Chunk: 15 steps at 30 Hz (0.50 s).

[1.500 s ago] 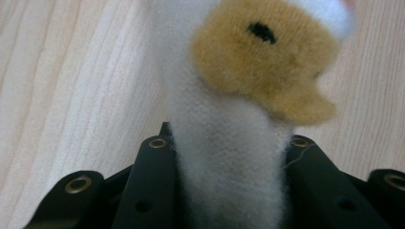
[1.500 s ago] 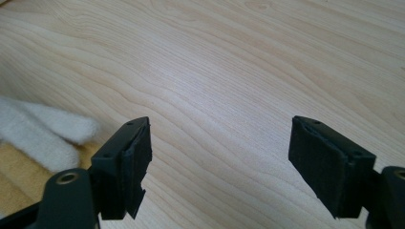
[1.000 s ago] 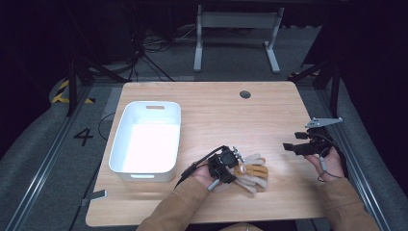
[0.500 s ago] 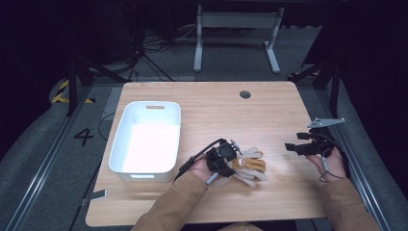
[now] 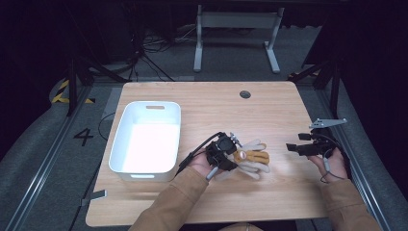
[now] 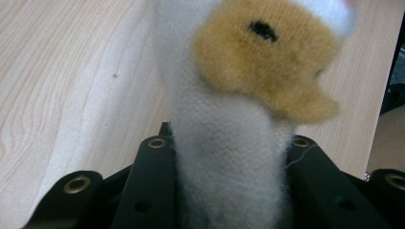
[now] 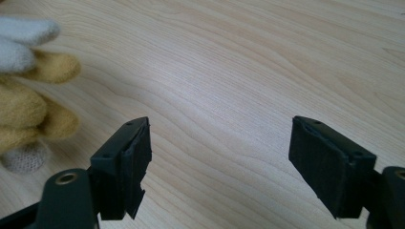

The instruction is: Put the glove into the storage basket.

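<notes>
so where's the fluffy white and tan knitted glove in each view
High view: the fluffy white and tan knitted glove lies at the table's near middle, in the left tongs.
Left gripper view: it fills the centre, clamped between the black jaws.
Right gripper view: its fingertips show at the left edge.
Shared landmark: the light wooden tabletop.

We see the bin [image 5: 146,137] on the left part of the table [image 5: 269,106], left of centre in the frame. Just to its right, at lower centre, lies the plush toy [image 5: 250,158], with the left gripper [image 5: 230,153] at its left end. The right gripper [image 5: 294,147] sits well apart at the right edge.
</notes>
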Each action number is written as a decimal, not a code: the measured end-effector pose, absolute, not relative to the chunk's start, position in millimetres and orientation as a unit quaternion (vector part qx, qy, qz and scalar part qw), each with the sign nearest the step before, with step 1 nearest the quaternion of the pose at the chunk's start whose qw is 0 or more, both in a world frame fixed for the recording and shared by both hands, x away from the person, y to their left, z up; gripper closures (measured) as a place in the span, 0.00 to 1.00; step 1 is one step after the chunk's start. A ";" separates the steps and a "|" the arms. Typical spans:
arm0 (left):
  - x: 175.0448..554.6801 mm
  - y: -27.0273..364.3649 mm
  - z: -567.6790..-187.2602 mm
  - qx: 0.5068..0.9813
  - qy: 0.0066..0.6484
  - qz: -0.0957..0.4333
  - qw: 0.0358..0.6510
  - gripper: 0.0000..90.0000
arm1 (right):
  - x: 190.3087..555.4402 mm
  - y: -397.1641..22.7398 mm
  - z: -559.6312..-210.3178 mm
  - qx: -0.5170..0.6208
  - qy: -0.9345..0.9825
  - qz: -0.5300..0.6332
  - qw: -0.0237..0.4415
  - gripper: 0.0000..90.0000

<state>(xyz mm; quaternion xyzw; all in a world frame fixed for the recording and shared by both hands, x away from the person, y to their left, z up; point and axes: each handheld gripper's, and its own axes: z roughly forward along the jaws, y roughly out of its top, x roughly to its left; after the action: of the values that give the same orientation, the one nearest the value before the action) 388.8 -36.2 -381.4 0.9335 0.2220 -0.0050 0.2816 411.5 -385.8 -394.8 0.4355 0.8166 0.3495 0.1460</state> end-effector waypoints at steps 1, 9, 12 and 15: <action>389.0 -35.4 -380.4 0.933 0.223 -0.006 0.284 0.77 | 411.4 -385.7 -394.5 0.436 0.816 0.351 0.145 0.25; 390.0 -29.0 -371.4 0.931 0.229 0.001 0.283 0.77 | 414.1 -383.2 -395.9 0.439 0.814 0.354 0.140 0.19; 390.3 -25.9 -367.7 0.930 0.236 0.006 0.283 0.77 | 415.3 -379.7 -394.7 0.429 0.815 0.365 0.136 0.17; 389.4 -22.7 -364.2 0.929 0.241 0.008 0.281 0.77 | 417.8 -376.9 -393.2 0.432 0.814 0.362 0.140 0.17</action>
<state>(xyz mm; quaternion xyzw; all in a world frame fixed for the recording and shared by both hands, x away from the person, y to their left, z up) 389.4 -22.7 -364.2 0.9288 0.2414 0.0080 0.2811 417.8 -376.9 -393.2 0.4316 0.8141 0.3623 0.1404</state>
